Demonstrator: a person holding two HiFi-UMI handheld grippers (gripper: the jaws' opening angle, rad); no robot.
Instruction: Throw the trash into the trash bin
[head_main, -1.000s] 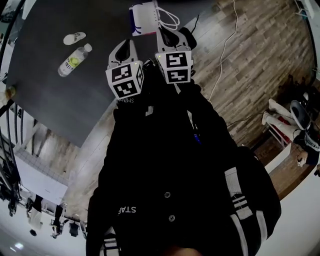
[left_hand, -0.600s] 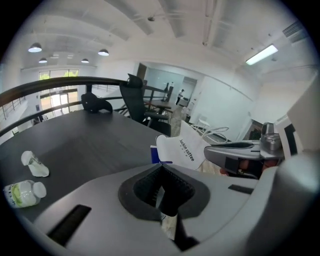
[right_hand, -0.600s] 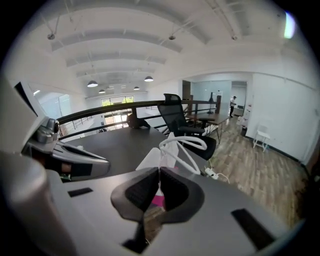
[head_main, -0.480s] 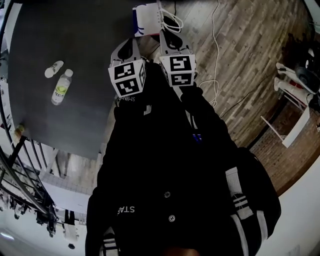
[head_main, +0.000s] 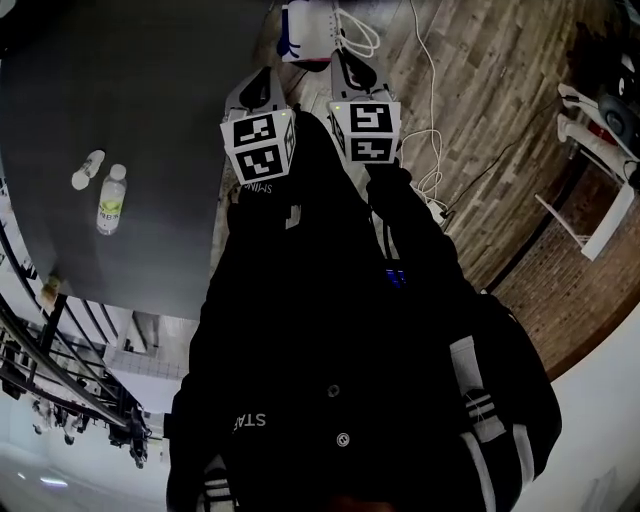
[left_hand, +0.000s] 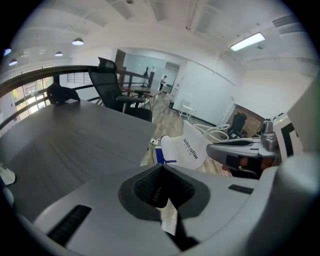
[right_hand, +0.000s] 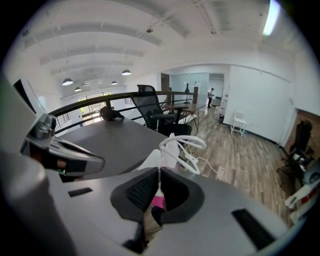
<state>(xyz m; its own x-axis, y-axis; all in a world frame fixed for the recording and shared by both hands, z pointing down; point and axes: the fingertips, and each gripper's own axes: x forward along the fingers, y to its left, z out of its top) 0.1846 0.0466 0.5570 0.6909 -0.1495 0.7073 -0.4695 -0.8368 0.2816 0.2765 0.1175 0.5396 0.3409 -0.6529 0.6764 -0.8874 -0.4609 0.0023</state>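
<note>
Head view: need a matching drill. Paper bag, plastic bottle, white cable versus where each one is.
Things:
1. paper bag
2. plastic bottle
3. white cable

Places:
A. lying on the dark table
B. trailing over the wood floor
C. pinched in the jaws of the left gripper and the right gripper

Pairs: 1-C, 2-A, 3-B.

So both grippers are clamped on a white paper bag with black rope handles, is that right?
Not quite: the handles are white, not black, as the right gripper view shows. The left gripper and the right gripper are both clamped on the white paper bag.
</note>
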